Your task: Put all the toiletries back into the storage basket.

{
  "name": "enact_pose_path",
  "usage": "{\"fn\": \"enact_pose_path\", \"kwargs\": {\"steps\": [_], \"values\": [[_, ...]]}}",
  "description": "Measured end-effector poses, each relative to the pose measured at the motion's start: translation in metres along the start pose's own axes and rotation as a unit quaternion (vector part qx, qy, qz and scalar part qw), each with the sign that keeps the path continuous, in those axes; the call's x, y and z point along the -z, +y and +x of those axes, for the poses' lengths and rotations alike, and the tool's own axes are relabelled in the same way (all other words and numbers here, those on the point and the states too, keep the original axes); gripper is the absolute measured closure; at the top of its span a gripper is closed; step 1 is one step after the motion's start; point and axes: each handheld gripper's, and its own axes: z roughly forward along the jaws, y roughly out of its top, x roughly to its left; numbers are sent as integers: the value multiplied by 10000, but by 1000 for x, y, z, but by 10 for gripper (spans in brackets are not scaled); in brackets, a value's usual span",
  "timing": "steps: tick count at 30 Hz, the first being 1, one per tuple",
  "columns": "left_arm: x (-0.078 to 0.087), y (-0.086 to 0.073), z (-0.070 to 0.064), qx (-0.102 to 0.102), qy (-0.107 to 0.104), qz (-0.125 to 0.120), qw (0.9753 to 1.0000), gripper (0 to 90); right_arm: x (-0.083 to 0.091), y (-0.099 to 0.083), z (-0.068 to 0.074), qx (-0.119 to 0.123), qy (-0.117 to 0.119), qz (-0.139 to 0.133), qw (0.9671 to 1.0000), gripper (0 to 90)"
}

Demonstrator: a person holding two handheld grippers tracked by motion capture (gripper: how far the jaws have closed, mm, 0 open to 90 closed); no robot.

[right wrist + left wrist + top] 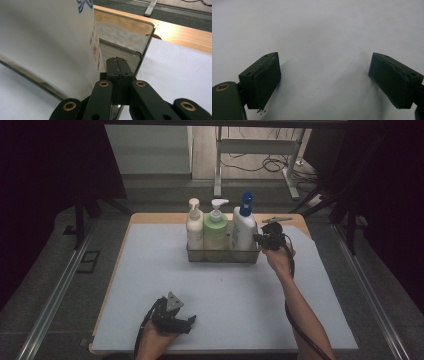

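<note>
A clear tray [222, 255] at the table's far middle holds three pump bottles: a cream one [194, 227], a green one [215, 231] and a white one with a blue cap [243, 226]. My right gripper [258, 240] is at the tray's right end, level with its rim. In the right gripper view its jaws [117, 63] are pressed together at the tray's clear end wall [125, 32], beside the white bottle [50, 37]. My left gripper [190, 321] rests near the front edge, open, with only bare mat between its pads [324, 80].
A pale mat [150, 285] covers the wooden table [150, 217]. Beyond the far edge are a dark floor, a desk frame [250, 150] and cables. Metal rails [55, 295] run along both sides.
</note>
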Motion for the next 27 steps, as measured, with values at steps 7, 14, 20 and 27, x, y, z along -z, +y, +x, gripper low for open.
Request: {"fn": "enact_pose_path", "kwargs": {"steps": [7,14,20,27], "values": [[0,0,0,1,0,0,10000,105,-16,0,-4,-90,39,180,9998,896],[0,0,0,0,1,3,10000,105,-26,-4,1,4,79,345,9994,896],[0,0,0,0,1,4,10000,105,-28,-5,3,-10,127,398,9991,897],[0,0,0,1,1,5,10000,105,-30,-3,10,35,193,436,9989,896]]}}
